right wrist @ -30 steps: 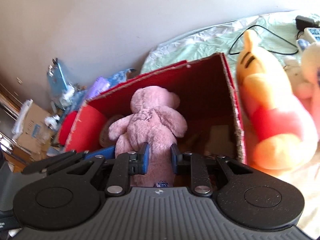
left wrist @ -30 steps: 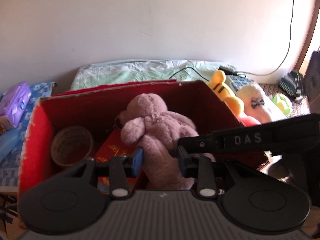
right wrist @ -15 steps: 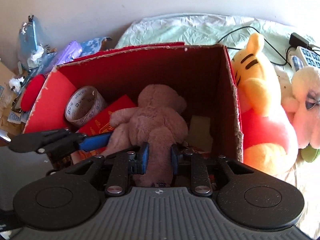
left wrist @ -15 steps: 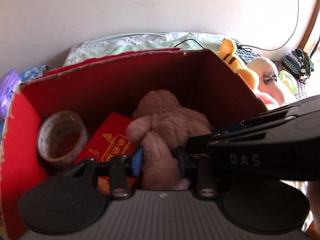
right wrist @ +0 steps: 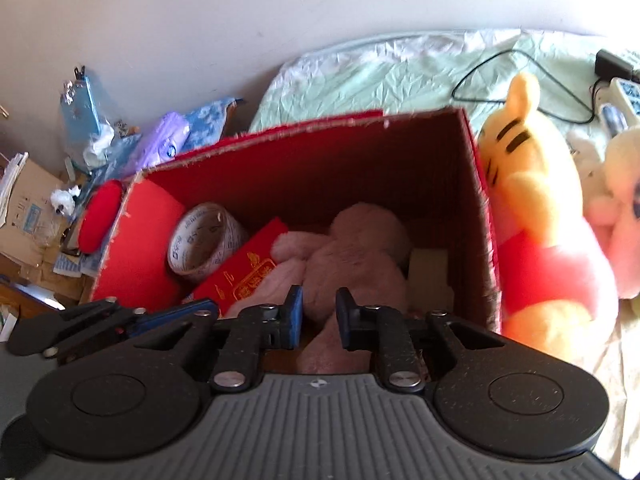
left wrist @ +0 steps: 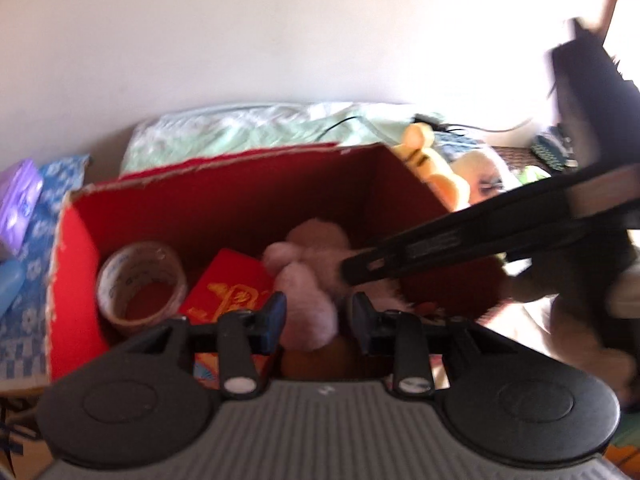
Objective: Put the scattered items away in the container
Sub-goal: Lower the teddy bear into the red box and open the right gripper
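Observation:
A pink plush bear (left wrist: 316, 240) (right wrist: 360, 248) lies inside the red cardboard box (left wrist: 224, 168) (right wrist: 320, 132), with its legs toward me. My left gripper (left wrist: 314, 318) is shut on one leg at the box's near edge. One of its blue fingers (right wrist: 176, 314) shows low on the left in the right wrist view. My right gripper (right wrist: 320, 314) has the other leg between its pads, and its jaws are closing on it. In the left wrist view the right gripper (left wrist: 352, 270) comes in from the right, over the bear.
The box also holds a tape roll (right wrist: 204, 240) and a red packet (right wrist: 248, 272). An orange tiger plush (right wrist: 536, 208) and a white plush (right wrist: 616, 208) lie against the box's right side on the bed. A cable (right wrist: 520, 60) lies behind. Cluttered bags and cartons (right wrist: 80, 100) are on the left.
The bear has gone from upright above the box rim to lying down inside it. The left gripper has drawn back a little. The right gripper's jaws stand closer together.

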